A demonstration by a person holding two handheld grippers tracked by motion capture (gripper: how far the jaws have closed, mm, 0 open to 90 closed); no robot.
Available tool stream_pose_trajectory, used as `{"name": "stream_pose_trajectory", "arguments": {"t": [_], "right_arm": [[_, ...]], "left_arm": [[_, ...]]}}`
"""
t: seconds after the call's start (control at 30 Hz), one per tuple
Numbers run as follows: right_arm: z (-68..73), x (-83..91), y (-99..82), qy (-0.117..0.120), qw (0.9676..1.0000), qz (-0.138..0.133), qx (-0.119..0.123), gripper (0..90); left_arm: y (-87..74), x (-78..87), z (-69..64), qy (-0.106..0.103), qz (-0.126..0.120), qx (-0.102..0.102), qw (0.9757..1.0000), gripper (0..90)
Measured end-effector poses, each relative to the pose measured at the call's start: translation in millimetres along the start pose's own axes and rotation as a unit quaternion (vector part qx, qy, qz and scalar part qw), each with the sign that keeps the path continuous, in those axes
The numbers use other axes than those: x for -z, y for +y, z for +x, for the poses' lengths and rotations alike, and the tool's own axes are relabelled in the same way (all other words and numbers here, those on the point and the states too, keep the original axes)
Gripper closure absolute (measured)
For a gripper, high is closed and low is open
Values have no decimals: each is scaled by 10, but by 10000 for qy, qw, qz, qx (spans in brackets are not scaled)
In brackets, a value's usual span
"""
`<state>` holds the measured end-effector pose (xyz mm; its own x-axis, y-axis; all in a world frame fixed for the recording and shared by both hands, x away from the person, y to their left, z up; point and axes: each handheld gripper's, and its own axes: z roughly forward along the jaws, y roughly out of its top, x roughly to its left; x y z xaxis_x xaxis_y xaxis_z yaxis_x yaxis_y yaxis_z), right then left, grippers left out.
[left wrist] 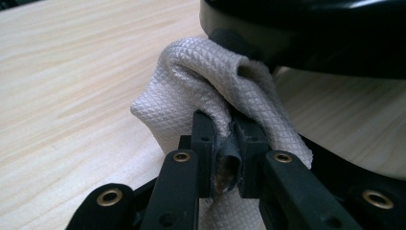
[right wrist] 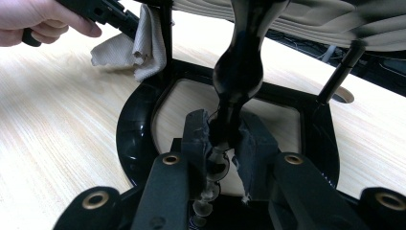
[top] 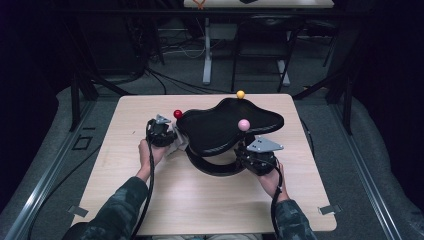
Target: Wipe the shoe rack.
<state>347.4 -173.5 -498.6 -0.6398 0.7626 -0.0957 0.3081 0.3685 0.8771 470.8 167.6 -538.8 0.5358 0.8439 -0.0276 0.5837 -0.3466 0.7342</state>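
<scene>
Left gripper [left wrist: 225,143] clamped on pale grey quilted cloth [left wrist: 210,76], pressed against rim of glossy black curvy tray stand [top: 225,125]. Right gripper [right wrist: 222,143] closed around stand's black turned post [right wrist: 238,72], mid-table on light wooden tabletop [top: 150,195].

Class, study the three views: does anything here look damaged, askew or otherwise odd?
Yes. In the right gripper view, the right gripper has chipped, ragged pads where it clamps the black stand's post. The left gripper pinches a bunched grey cloth.

Light wooden table [top: 150,200] on grey carpet [top: 380,165], dark room, desk legs [top: 207,55] and cables [top: 165,82] behind.
</scene>
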Motion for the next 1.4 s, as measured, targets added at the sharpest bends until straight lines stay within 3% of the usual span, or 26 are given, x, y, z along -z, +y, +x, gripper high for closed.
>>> {"name": "stream_pose_trajectory", "arguments": {"t": [0.23, 0.47, 0.73, 1.0, 1.13, 1.2, 1.27, 1.4], "right_arm": [[8, 5, 2, -37, 10000, 56, 34, 747], [13, 1, 2, -49, 10000, 55, 22, 747], [11, -1, 3, -37, 10000, 56, 28, 747], [36, -42, 20, -79, 9999, 19, 78, 748], [42, -75, 29, -4, 10000, -36, 86, 748], [58, -86, 39, -78, 9999, -10, 92, 748], [69, -103, 49, 18, 9999, -5, 101, 748], [103, -134, 57, -62, 9999, -50, 92, 748]], "left_arm": [[-81, -131, 12, -139, 399, 85, 9991, 810], [-102, -167, 24, -189, 530, 112, 9984, 810], [-81, -124, 26, -157, 403, 133, 9990, 811], [11, 49, 60, -134, 24, 138, 9998, 811], [9, 59, 76, -166, 14, 185, 9997, 810], [-7, 30, 72, -226, 52, 229, 9995, 810], [-14, 14, 64, -230, 66, 231, 9994, 810], [-65, -70, 38, -214, 104, 286, 9993, 810]]}}
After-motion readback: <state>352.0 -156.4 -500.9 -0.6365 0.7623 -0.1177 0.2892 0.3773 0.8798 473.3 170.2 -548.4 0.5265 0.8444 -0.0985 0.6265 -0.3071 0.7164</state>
